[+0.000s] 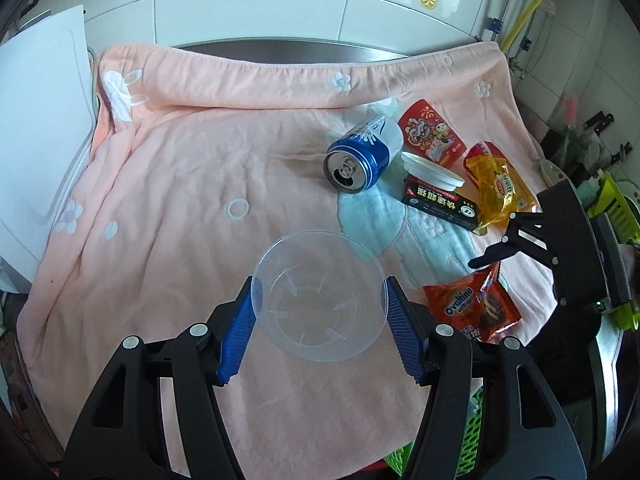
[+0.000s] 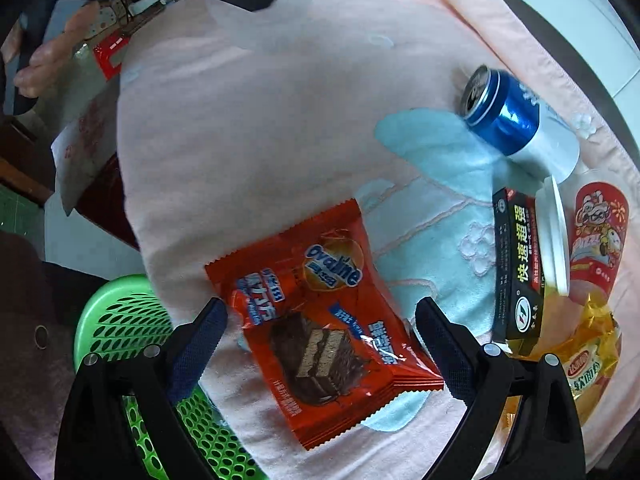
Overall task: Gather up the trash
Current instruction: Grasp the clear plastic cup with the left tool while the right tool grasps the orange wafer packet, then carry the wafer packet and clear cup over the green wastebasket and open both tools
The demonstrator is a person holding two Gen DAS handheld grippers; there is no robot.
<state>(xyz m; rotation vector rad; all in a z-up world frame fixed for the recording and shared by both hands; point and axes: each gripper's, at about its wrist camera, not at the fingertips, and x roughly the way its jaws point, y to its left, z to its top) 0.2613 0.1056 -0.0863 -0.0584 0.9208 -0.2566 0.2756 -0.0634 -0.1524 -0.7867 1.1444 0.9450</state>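
Observation:
My left gripper is shut on a clear plastic bowl, its blue pads pressing the bowl's two sides just above the pink towel. In the right wrist view, my right gripper points steeply down, open, with an orange Ovaltine wrapper lying flat on the towel between its fingers. That wrapper also shows in the left wrist view, below the right gripper. A blue can lies on its side beyond the bowl.
A black box, a white lid, a red paper cup and a yellow packet are clustered right of the can. A green perforated basket sits below the towel's near edge. A white board leans at the left.

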